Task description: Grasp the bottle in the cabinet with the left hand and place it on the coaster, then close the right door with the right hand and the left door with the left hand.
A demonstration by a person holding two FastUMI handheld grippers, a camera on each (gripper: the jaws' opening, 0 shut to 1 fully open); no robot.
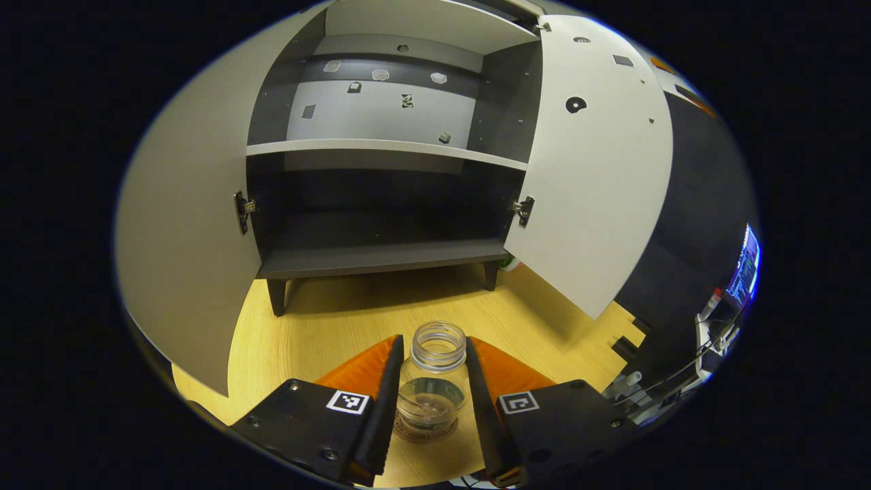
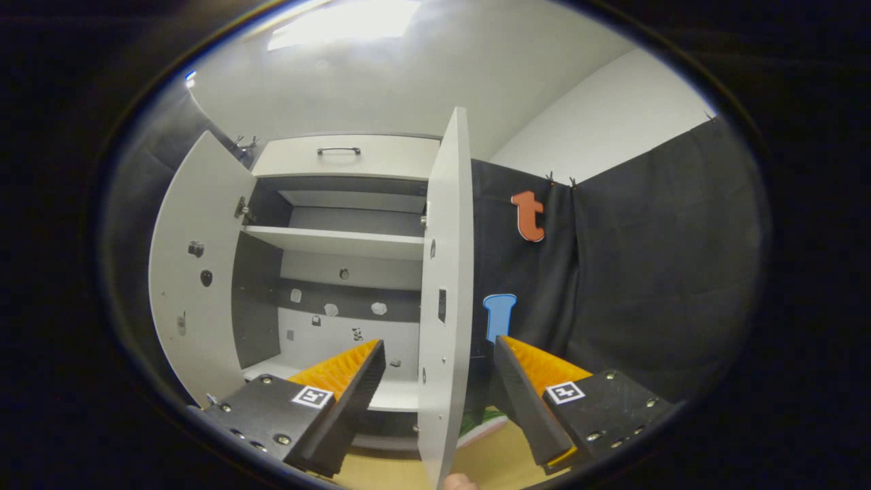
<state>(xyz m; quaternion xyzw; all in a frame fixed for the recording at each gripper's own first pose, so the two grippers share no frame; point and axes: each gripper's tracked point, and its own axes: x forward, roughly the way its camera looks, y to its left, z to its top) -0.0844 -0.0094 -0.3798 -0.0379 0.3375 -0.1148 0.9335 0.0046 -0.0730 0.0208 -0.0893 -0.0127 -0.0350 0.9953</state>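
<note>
Bottle (image 1: 433, 378) stands upright on the desk (image 1: 320, 327) between the two fingers of the left hand-held gripper (image 1: 431, 388), its open mouth up and its long axis vertical. It sits on a round coaster (image 1: 423, 432), of which only a rim shows under its base, toward the desk's near edge and well in front of the cabinet (image 1: 381, 197). The fingers flank the glass very closely; whether they press on it or have just let go cannot be told from the left gripper view. The placing step looks done or nearly so.

Right door (image 2: 446, 292) stands edge-on in the right gripper view, directly ahead of the right hand-held gripper (image 2: 435, 401) and passing between its two fingers, which are spread wide and grip nothing. That hand is plainly the nearer one to this door, so a sideways push on the panel looks like the coming move. Left door (image 2: 197, 272) hangs wide open, its long axis vertical, on the left gripper's side.
</note>
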